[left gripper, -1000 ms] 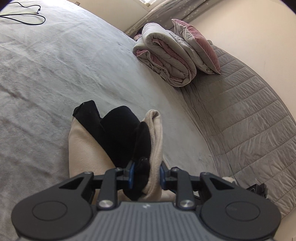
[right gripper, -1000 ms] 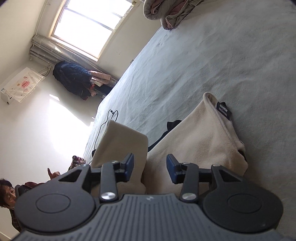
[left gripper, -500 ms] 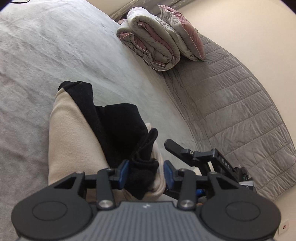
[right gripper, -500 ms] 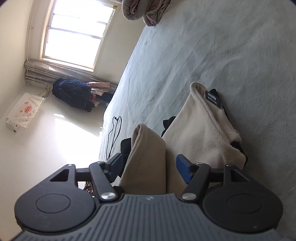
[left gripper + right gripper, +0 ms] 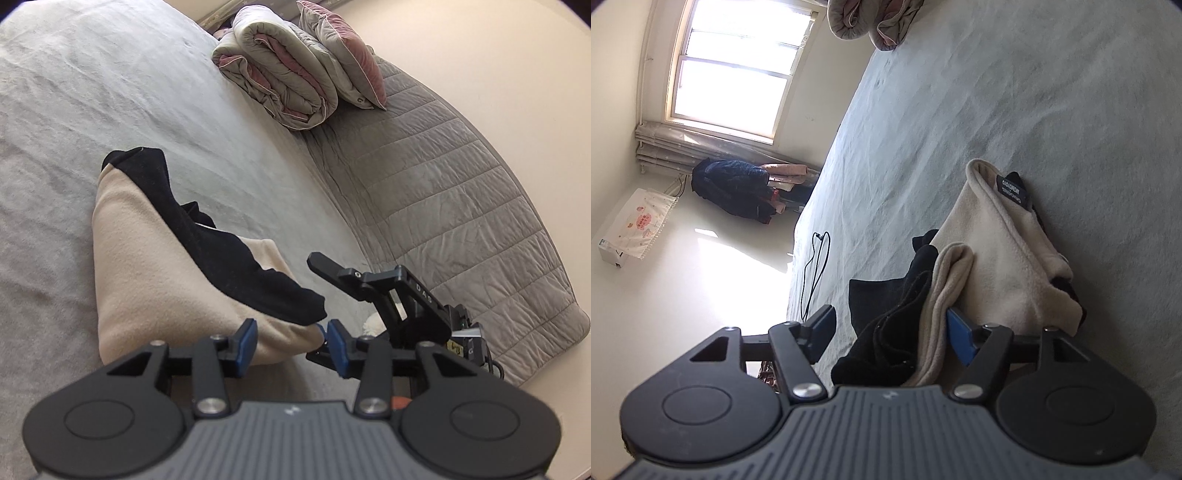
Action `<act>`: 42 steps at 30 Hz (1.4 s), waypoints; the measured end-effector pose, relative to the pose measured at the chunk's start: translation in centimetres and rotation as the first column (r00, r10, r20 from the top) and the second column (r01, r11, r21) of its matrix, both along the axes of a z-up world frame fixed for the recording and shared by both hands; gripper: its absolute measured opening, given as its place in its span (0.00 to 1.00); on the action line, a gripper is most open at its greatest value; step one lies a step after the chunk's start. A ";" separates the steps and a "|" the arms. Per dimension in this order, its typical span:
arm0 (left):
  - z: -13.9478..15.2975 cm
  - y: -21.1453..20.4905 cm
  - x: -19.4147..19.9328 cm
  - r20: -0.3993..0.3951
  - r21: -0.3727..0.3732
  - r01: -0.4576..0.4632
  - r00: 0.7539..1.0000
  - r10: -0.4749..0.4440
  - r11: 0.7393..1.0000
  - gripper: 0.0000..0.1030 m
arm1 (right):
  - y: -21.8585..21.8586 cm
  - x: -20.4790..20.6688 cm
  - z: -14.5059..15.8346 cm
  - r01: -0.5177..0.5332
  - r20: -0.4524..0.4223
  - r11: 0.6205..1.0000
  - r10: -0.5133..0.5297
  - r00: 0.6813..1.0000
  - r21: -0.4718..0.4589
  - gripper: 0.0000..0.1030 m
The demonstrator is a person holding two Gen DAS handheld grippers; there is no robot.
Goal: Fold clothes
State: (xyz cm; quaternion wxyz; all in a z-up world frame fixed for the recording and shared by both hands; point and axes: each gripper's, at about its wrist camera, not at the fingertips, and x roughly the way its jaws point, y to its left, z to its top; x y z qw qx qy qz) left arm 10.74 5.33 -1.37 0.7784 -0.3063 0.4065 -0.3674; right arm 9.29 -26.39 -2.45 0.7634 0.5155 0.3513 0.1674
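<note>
Bedroom: bed [image 5: 110, 92], duvet [image 5: 280, 77], window [image 5: 735, 70]

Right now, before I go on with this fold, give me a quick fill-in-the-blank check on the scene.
1. The garment is cream outside with a ____ lining.
2. The left gripper has its jaws ____.
3. The garment lies on a grey ____.
4. The rolled duvet leans against a ____.

Missing words: black; open; bed; pillow

A wide bed covered in a pale grey plush sheet [image 5: 110, 110] carries a folded cream-and-black fleece garment [image 5: 155, 266], a rolled grey-and-pink quilt [image 5: 280, 74] beside a mauve velvet pillow [image 5: 347, 59], and a thin black cable [image 5: 816, 273].
</note>
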 end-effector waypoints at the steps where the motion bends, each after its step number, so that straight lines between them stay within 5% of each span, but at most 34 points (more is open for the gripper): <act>1: 0.0 0.0 0.0 -0.001 0.000 0.000 1.000 0.000 1.000 0.40 | 0.0 0.1 0.0 0.000 -0.001 1.000 0.000 1.000 0.000 0.68; 25: 1.1 0.7 -1.3 0.058 0.033 0.098 0.993 -0.100 0.995 0.44 | -0.2 0.1 0.0 0.005 -0.008 1.000 -0.005 1.000 0.008 0.68; 42: 0.8 7.5 -0.5 0.091 0.069 -0.032 0.996 0.026 0.997 0.48 | -0.7 0.6 1.4 0.019 -0.008 0.998 -0.020 1.000 -0.064 0.73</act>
